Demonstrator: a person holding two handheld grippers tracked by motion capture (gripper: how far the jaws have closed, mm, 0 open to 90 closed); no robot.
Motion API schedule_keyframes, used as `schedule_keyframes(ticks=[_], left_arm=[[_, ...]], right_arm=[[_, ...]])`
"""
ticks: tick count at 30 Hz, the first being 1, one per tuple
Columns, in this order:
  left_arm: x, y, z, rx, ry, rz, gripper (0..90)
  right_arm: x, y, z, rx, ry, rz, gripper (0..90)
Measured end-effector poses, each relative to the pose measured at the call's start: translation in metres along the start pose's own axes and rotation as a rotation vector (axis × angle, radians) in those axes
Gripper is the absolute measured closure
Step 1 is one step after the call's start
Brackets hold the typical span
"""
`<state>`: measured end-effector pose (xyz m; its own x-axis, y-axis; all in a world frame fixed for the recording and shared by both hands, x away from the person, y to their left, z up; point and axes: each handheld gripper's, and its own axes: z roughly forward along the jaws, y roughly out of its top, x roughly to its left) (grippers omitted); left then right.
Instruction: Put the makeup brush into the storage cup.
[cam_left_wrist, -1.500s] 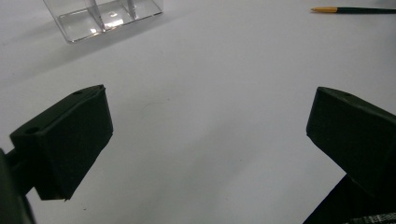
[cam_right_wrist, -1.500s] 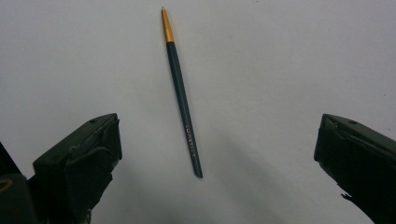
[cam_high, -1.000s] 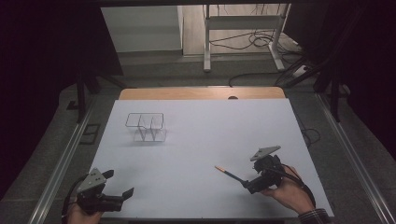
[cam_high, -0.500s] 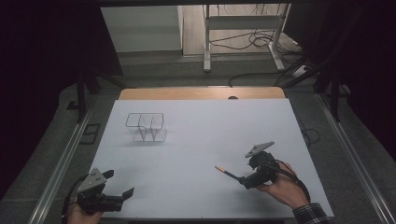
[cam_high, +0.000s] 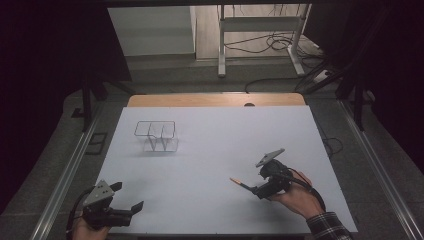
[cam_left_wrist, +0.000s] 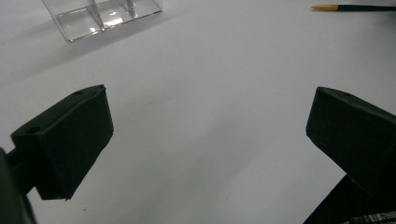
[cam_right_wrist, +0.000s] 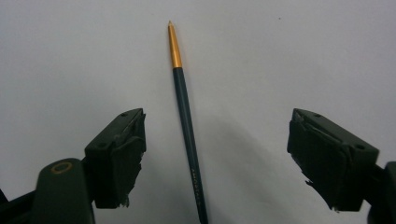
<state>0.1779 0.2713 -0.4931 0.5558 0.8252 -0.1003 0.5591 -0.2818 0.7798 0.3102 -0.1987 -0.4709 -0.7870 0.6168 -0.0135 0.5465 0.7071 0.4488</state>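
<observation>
- While the right gripper (cam_right_wrist: 215, 154) hangs low over the table with its jaws spread wide, the pen (cam_right_wrist: 187, 126) lies flat between them, touched by neither; this looks like the approach just short of a grasp.
- On the high view the pen (cam_high: 242, 183) rests on the white table (cam_high: 220, 145) at the near right, its gold end pointing toward the left, with the right gripper (cam_high: 262, 189) right at its dark end.
- My judgement of the next move: the jaws need to sink until the pads flank the barrel, then close squarely across it; the pen sits a little nearer the left jaw, so a small sideways shift would centre it.
- Slim and round, with a smooth dark green barrel and a tapering metallic gold tip, the pen may well roll or slide away if one pad meets it first.
- Black, blocky and matt, the jaw pads show rough, frayed edges on their inner faces.
- At the near left edge the left gripper (cam_high: 125, 206) is also spread open, holding nothing, over bare table.
- Farther back on the left stands a clear holder (cam_high: 156, 136), thin-walled, glossy and split by a divider into compartments; it seems a likely place for the pen, well apart from it now.
- Smooth, matt and featureless, the tabletop gives little friction to keep the pen in place.
</observation>
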Motion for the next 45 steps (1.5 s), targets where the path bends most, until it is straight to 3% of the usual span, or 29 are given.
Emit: schedule_keyframes(ticks=[17, 33, 45], left_arm=[[0.000, 0.000, 0.000, 0.001, 0.000, 0.001, 1.2], [-0.001, 0.000, 0.001, 0.006, 0.004, 0.006, 1.5], [-0.001, 0.000, 0.001, 0.007, 0.005, 0.005, 1.5]], right_arm=[[0.007, 0.015, 0.008, 0.041, 0.006, -0.070, 35.4], [0.012, 0.020, 0.020, 0.097, 0.030, -0.130, 55.8], [0.012, 0.017, 0.029, 0.144, 0.040, -0.142, 65.0]])
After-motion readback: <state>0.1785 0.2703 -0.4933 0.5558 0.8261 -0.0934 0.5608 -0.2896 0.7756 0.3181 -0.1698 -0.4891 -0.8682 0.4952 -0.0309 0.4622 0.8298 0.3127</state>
